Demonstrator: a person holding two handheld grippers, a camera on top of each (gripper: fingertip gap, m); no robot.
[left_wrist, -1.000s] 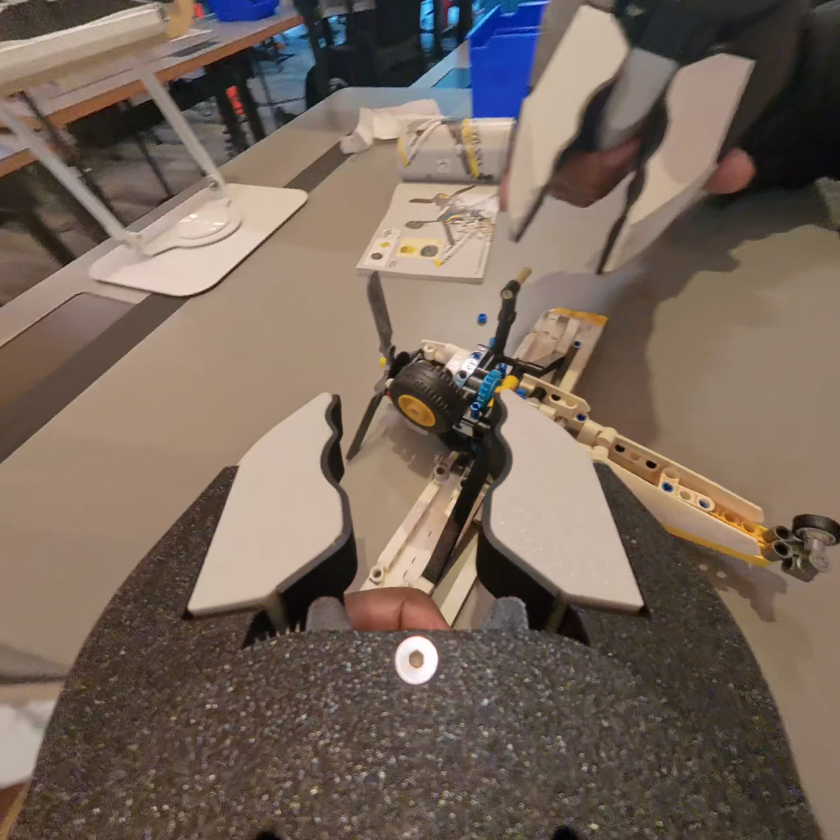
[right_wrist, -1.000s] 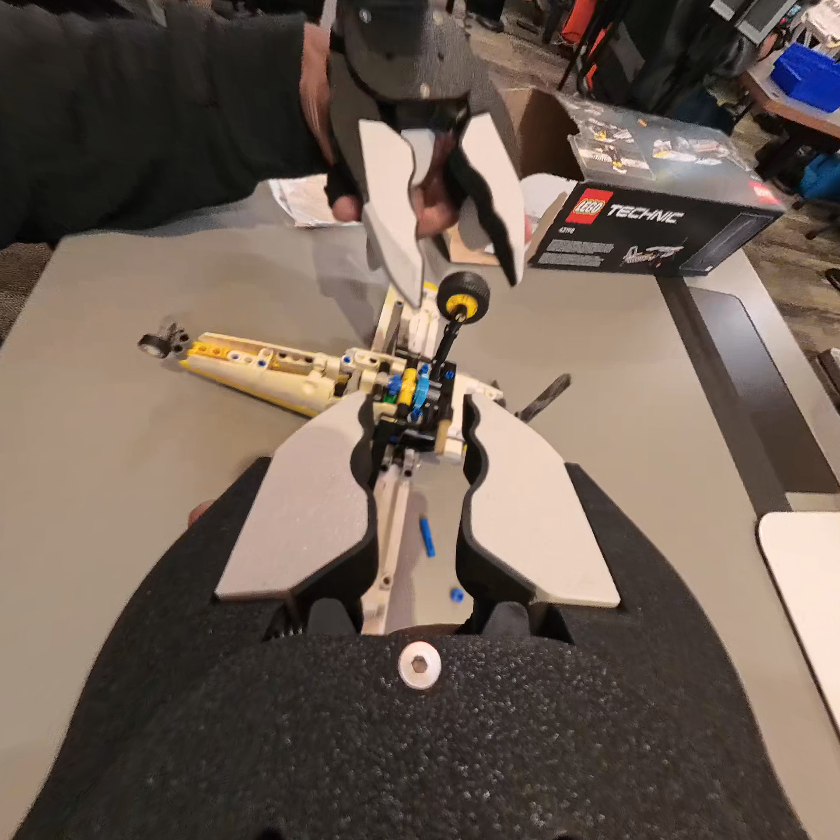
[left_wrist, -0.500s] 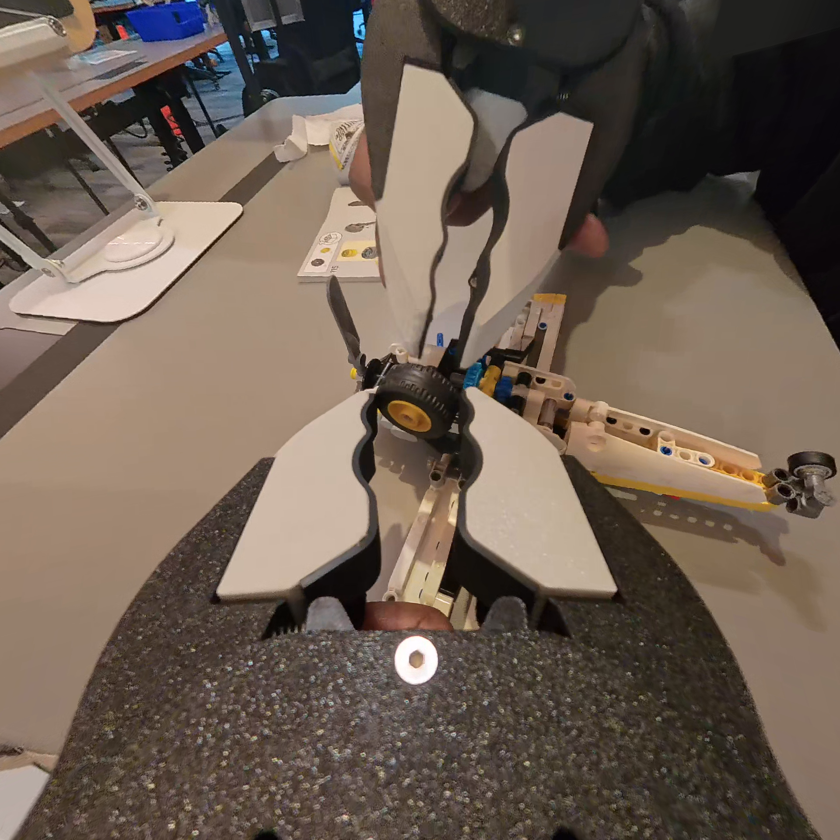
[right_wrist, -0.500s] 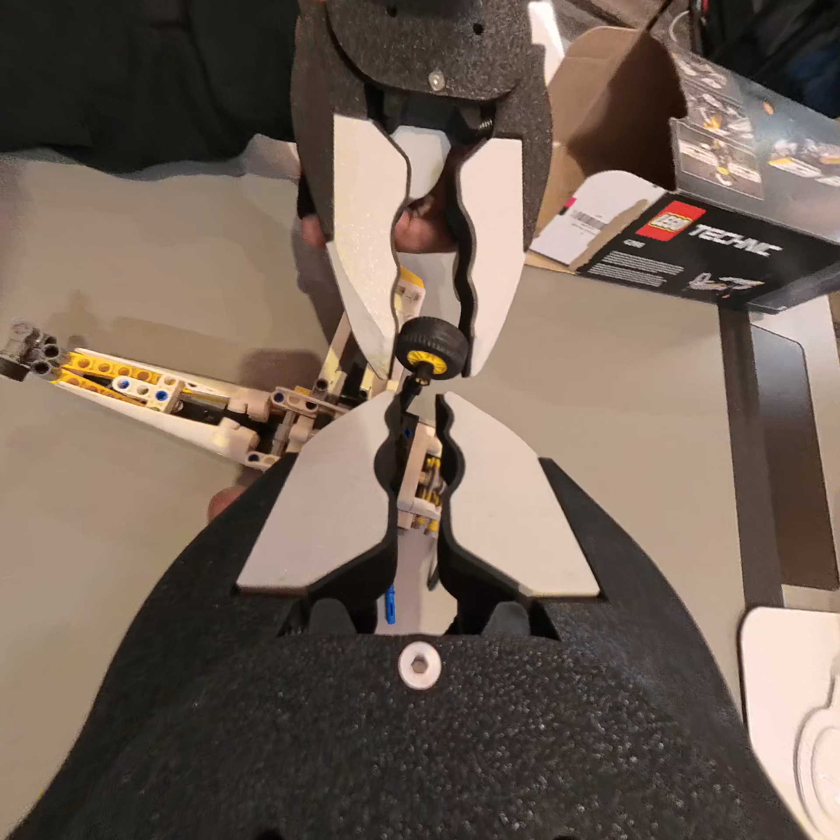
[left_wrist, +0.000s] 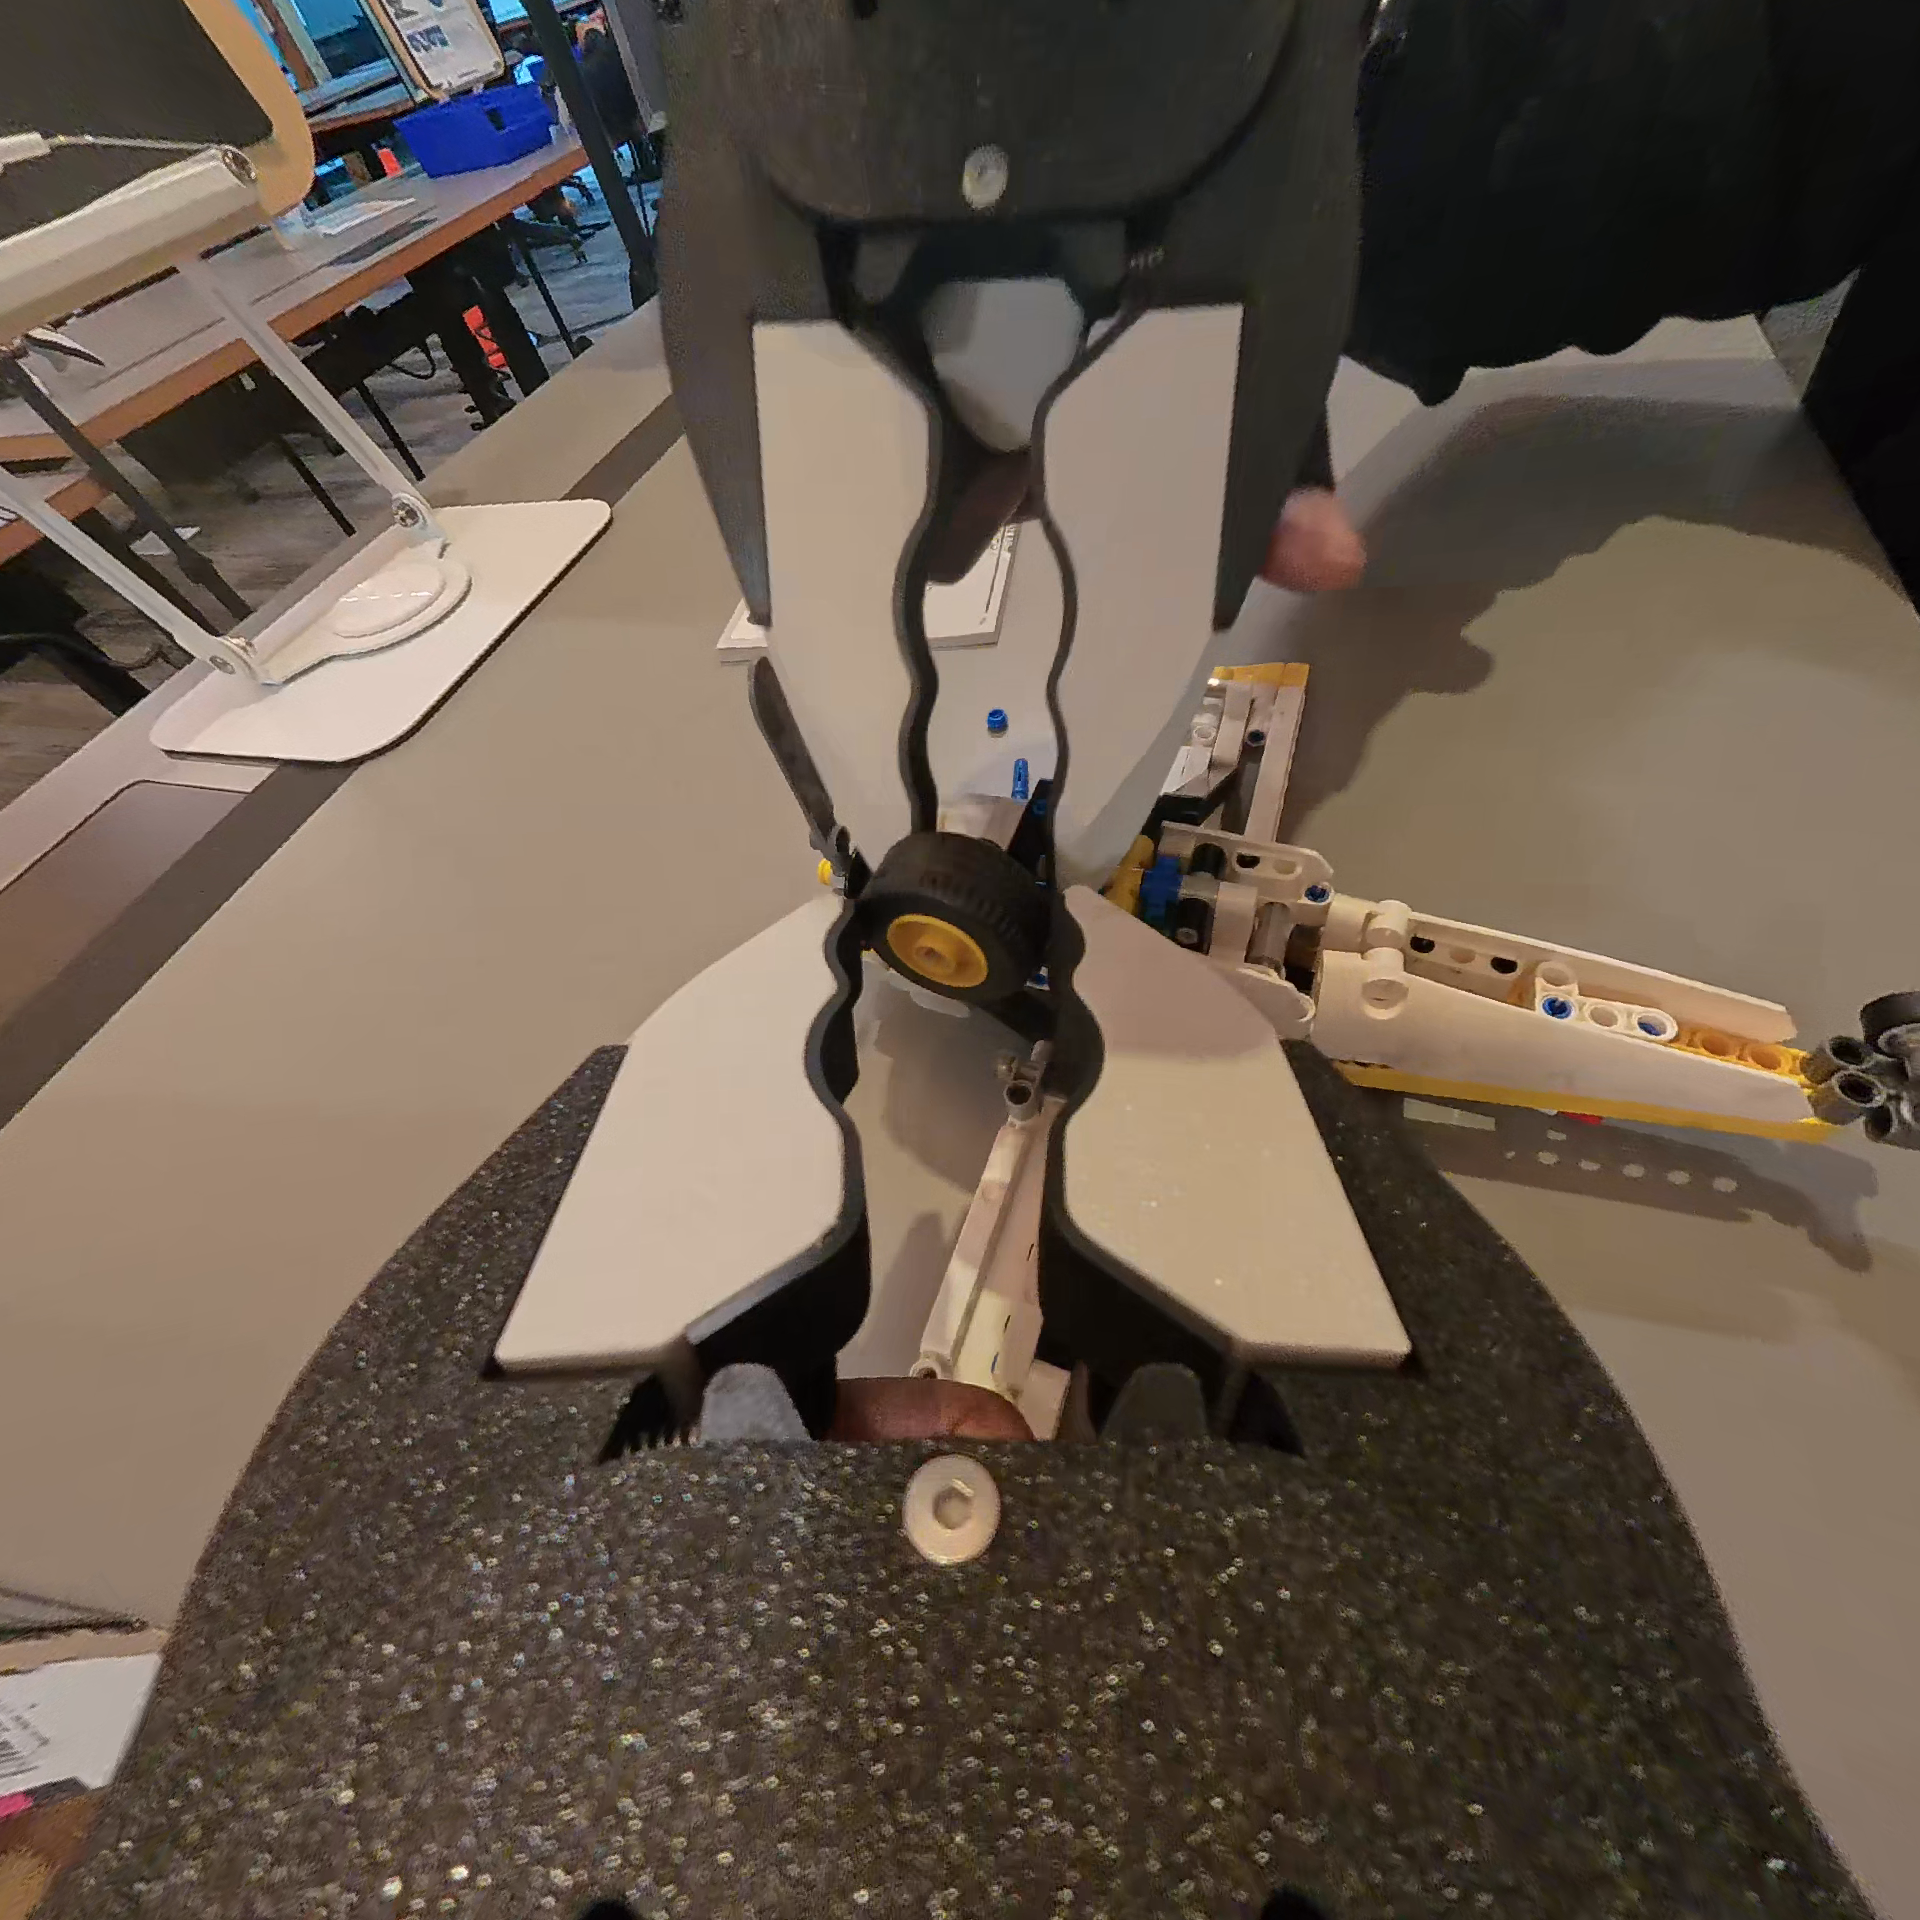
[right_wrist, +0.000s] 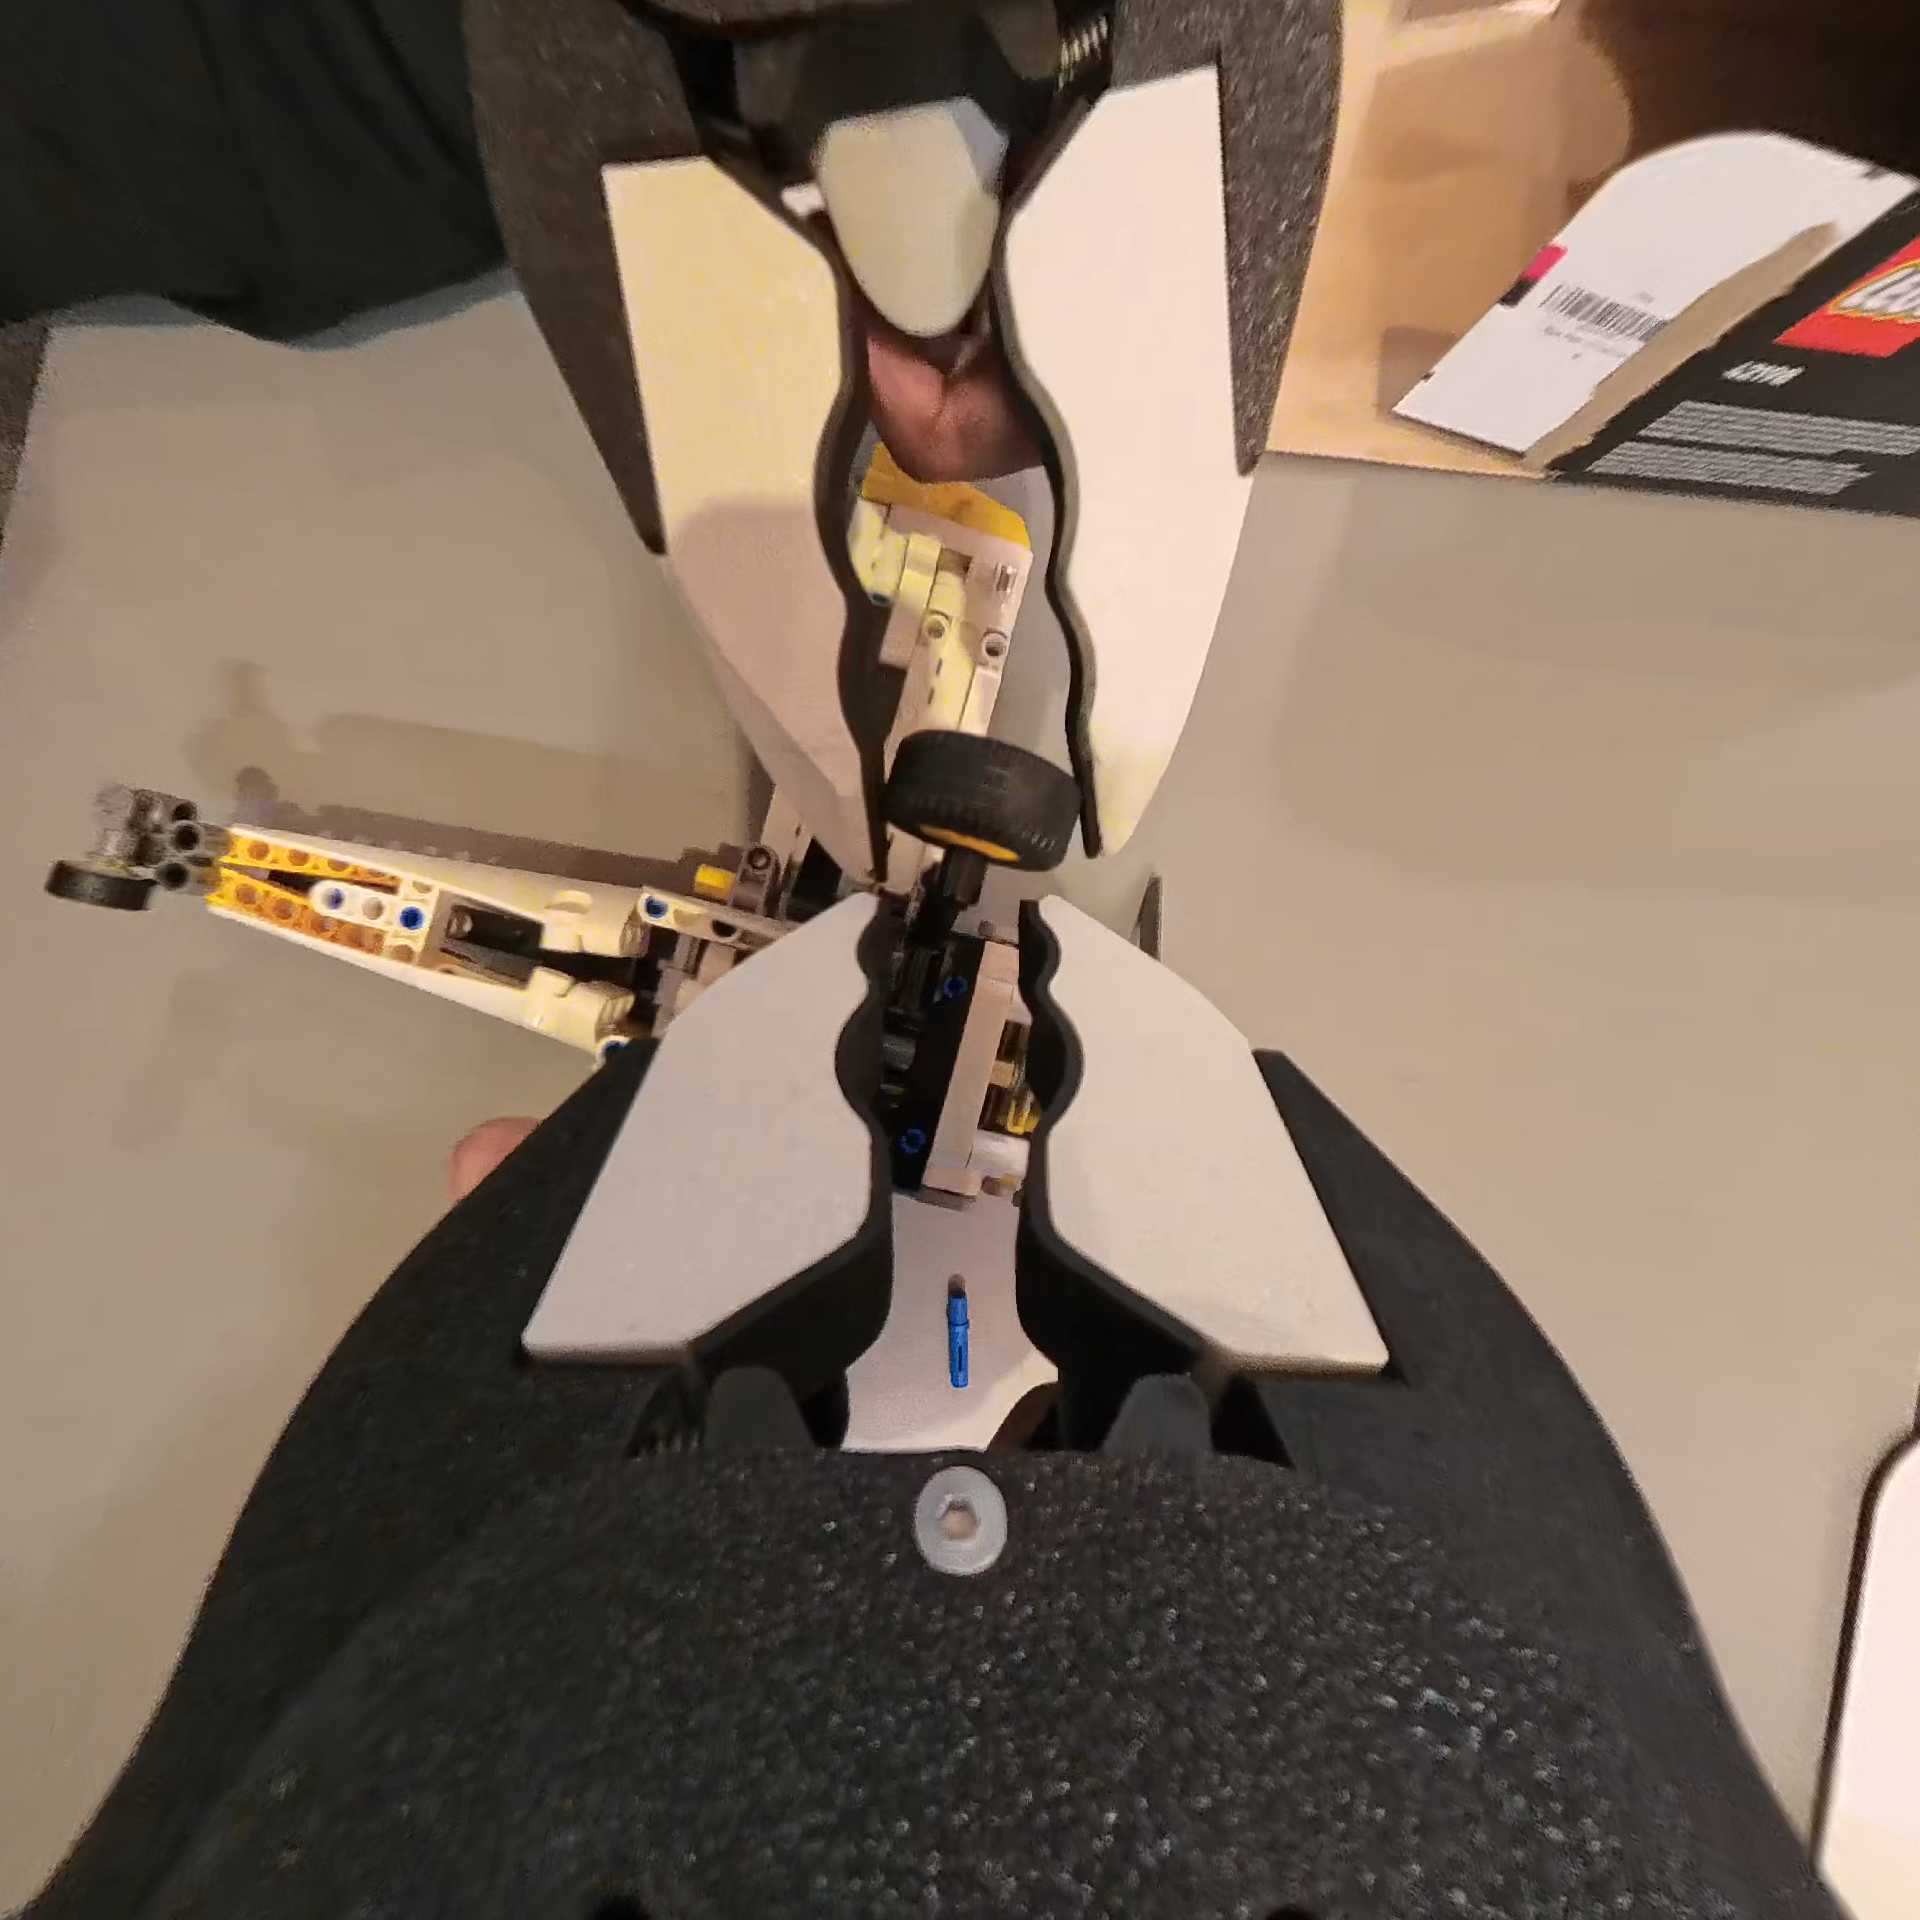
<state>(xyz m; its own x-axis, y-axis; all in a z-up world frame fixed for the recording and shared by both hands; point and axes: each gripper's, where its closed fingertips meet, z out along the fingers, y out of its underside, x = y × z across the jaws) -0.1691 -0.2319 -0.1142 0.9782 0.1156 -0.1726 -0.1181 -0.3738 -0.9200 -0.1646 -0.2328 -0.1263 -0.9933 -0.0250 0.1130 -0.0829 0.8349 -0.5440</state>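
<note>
The left gripper pinches the black wheel with yellow hub, both fingertips pressing its tread. The wheel stands atop the white-and-yellow brick aircraft model on the grey table. Opposite the wheel, the right gripper grips the model's black centre block

Your left gripper, grey-plated fingers on a black foam body, reaches forward with its black-edged fingertips closed on the black rubber wheel with a yellow hub. Your right gripper faces it tip to tip just behind that wheel, its fingers clamping the black and white brick body.
</note>
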